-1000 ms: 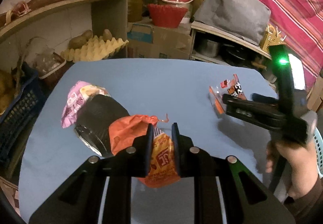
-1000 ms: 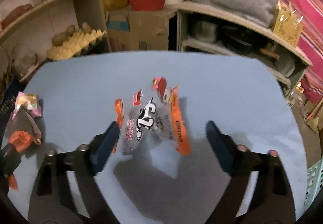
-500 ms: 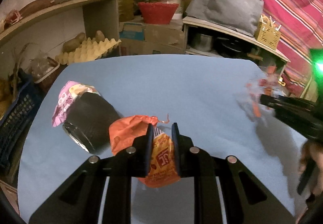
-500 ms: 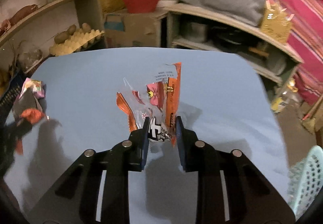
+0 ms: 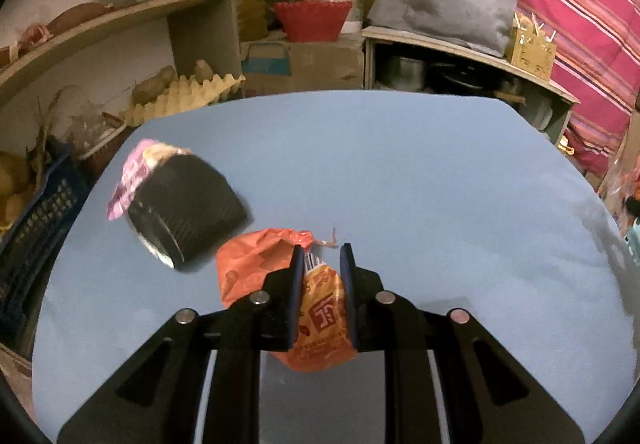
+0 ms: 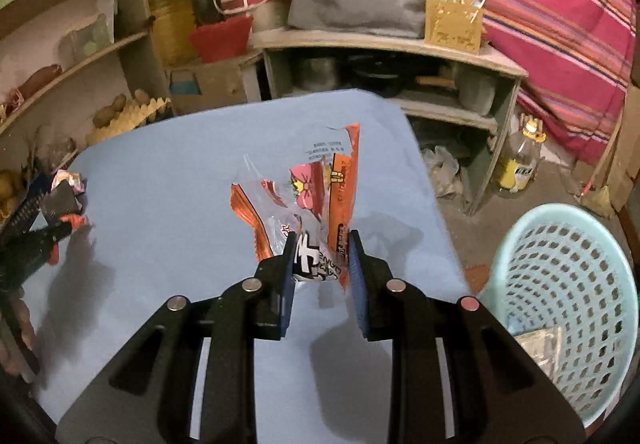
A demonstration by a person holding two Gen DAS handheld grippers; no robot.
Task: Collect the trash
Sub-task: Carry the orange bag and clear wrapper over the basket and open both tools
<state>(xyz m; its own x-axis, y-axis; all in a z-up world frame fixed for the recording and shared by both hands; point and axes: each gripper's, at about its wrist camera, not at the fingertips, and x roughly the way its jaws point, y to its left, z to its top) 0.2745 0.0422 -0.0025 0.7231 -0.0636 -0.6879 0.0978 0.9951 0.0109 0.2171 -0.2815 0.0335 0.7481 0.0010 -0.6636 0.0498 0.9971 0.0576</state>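
Left gripper (image 5: 319, 260): fingers pinch a crumpled orange snack packet (image 5: 280, 284) above the blue surface (image 5: 400, 183). Right gripper (image 6: 322, 252): fingers clamp a clear orange-edged wrapper (image 6: 316, 203), apparently lifted. Pale blue perforated plastic basket (image 6: 568, 304) stands on the floor, right.

Two matte black handheld grippers

The left gripper (image 5: 319, 258) has black fingers; the right gripper (image 6: 322, 246) has blue-faced pads (image 6: 357, 276). Both carry round silver screws on angular, cut-out linkages.
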